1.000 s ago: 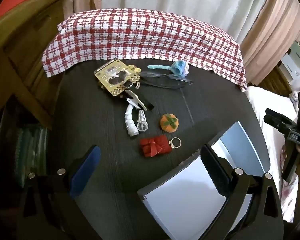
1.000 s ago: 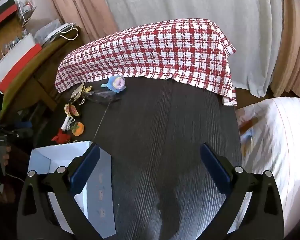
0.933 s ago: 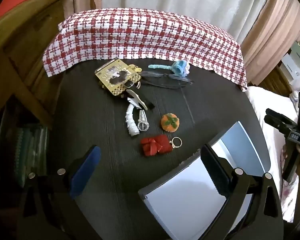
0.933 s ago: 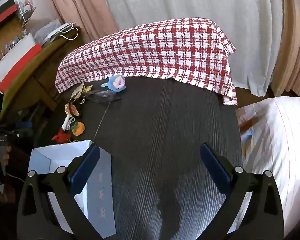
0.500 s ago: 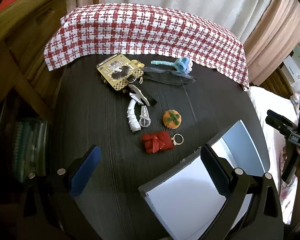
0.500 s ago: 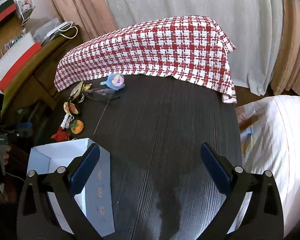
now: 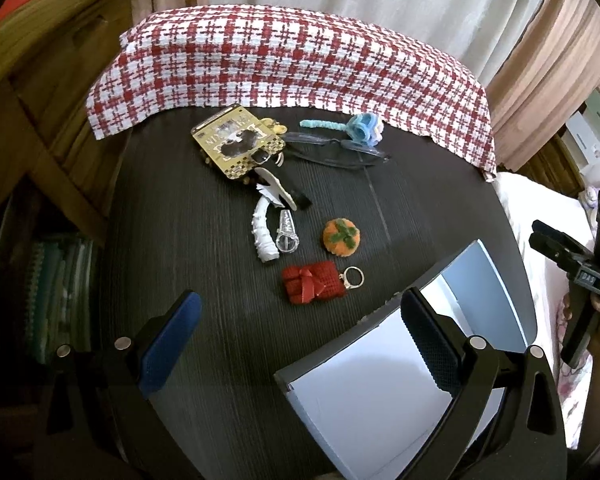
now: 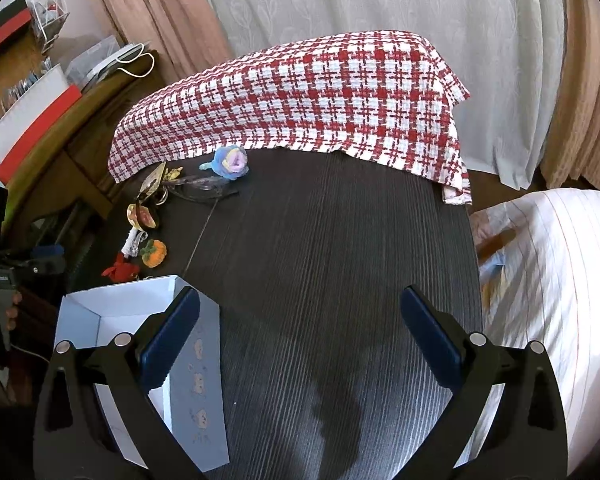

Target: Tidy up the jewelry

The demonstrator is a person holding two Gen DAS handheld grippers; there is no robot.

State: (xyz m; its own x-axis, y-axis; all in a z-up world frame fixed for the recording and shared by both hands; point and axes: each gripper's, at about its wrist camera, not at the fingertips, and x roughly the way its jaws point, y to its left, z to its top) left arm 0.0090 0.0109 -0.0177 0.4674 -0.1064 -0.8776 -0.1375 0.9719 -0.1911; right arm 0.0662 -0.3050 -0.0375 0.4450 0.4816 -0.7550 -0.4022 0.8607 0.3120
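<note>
**Open claw over a dark table, trinkets along the left edge**

The right claw (image 8: 300, 336) hangs with its blue-padded fingers (image 8: 172, 336) wide apart and nothing between them, above the bare middle of the dark table (image 8: 320, 280). A red-and-white checked cloth (image 8: 300, 104) drapes the far edge. Just in front of it lie a blue knitted flower (image 8: 230, 162) and dark glasses (image 8: 204, 190). Down the left edge sit an orange pumpkin charm (image 8: 155, 253) and a red bow piece (image 8: 120, 269). An open white box (image 8: 120, 312) stands at the near left corner, partly behind the left finger.
</note>
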